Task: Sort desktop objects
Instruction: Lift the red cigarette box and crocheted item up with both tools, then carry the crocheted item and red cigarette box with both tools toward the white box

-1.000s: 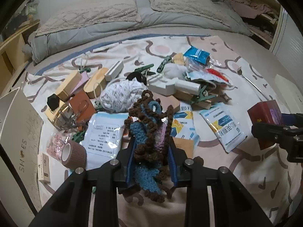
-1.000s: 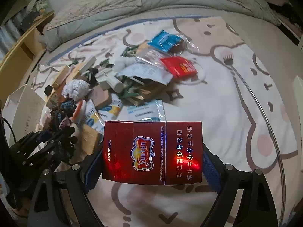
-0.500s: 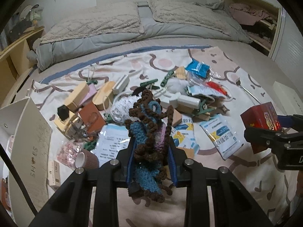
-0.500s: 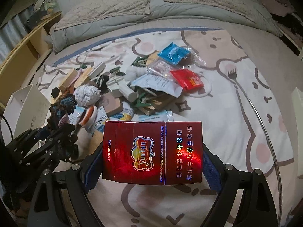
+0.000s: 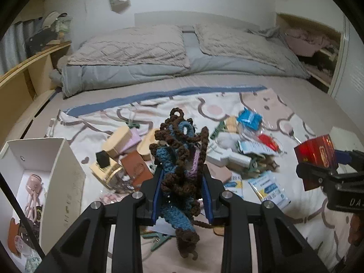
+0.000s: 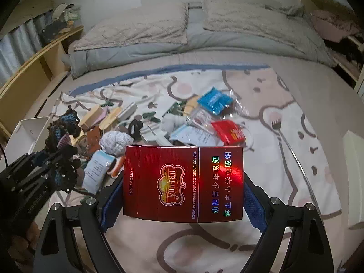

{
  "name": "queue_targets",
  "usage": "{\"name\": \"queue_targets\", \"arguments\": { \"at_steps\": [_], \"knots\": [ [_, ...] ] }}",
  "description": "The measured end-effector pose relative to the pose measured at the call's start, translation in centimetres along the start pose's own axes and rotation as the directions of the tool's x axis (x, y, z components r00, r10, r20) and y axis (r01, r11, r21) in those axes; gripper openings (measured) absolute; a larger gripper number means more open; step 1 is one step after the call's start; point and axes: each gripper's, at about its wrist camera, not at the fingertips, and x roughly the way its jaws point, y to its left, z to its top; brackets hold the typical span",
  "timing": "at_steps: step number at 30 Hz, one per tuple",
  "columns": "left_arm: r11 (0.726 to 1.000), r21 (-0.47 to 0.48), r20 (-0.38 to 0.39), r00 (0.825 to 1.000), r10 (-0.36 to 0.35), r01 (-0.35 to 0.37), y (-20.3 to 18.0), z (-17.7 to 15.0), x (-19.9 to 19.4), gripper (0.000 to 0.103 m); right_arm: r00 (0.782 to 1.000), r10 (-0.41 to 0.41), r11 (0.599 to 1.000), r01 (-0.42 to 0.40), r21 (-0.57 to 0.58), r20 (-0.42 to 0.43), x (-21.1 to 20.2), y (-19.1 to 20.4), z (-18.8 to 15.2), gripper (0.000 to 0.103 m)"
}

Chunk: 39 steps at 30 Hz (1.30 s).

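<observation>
Up above the cluttered bed, both grippers carry something. The left gripper (image 5: 182, 191) has its fingers clenched on a crocheted toy (image 5: 179, 166) of brown and blue yarn with a bit of pale purple; the toy stands upright between the blue pads, its loops rising above them and its lower end hanging below. The right gripper (image 6: 183, 195) has its fingers spread wide yet pressed against both short ends of a red cigarette pack (image 6: 183, 183), held flat-on to the camera with gold lettering and a crest on its face. In the left wrist view that pack (image 5: 315, 159) shows at the right edge, well apart from the toy. Below, a patterned blanket (image 6: 284, 136) covers the bed and bears a loose heap of things: a blue packet (image 6: 213, 100), a red pouch (image 6: 228, 132), white sachets with blue and yellow print (image 5: 269, 188), wooden blocks (image 5: 118, 141) and a fork (image 6: 276, 125) lying apart to the right. A white box (image 5: 56, 159) stands open at the left edge of the blanket, with pink things inside. Two grey pillows (image 5: 136, 45) lie at the head of the bed.
</observation>
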Motion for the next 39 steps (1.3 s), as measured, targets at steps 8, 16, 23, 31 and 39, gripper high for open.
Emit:
{"name": "queue_targets", "arguments": {
  "at_steps": [8,16,23,31,39],
  "knots": [
    [0.999,-0.036,0.059,0.998,0.022,-0.020,1.8,1.2,-1.6,0.030,0.997,0.010,0.999,-0.007,-0.044,0.070,-1.6,1.3,0.8,0.090],
    [0.999,-0.034,0.086,0.995,0.039,-0.037,2.5,1.4,-2.4,0.030,0.992,0.013,0.997,-0.004,-0.073,0.129,-2.8,2.1,1.1,0.090],
    [0.999,-0.036,0.106,0.993,0.042,-0.039,2.8,1.7,-3.0,0.030,0.984,0.021,0.997,-0.007,-0.077,0.177,-3.4,2.4,1.2,0.090],
    [0.997,-0.053,0.177,0.982,0.062,-0.053,3.7,2.7,-5.2,0.030,0.966,0.017,0.995,0.010,-0.104,0.259,-4.7,3.3,2.1,0.090],
    [0.996,-0.050,0.253,0.963,0.089,-0.079,4.6,3.3,-7.6,0.030,0.943,0.037,0.994,-0.002,-0.105,0.332,-6.2,4.0,2.6,0.090]
  ]
}}
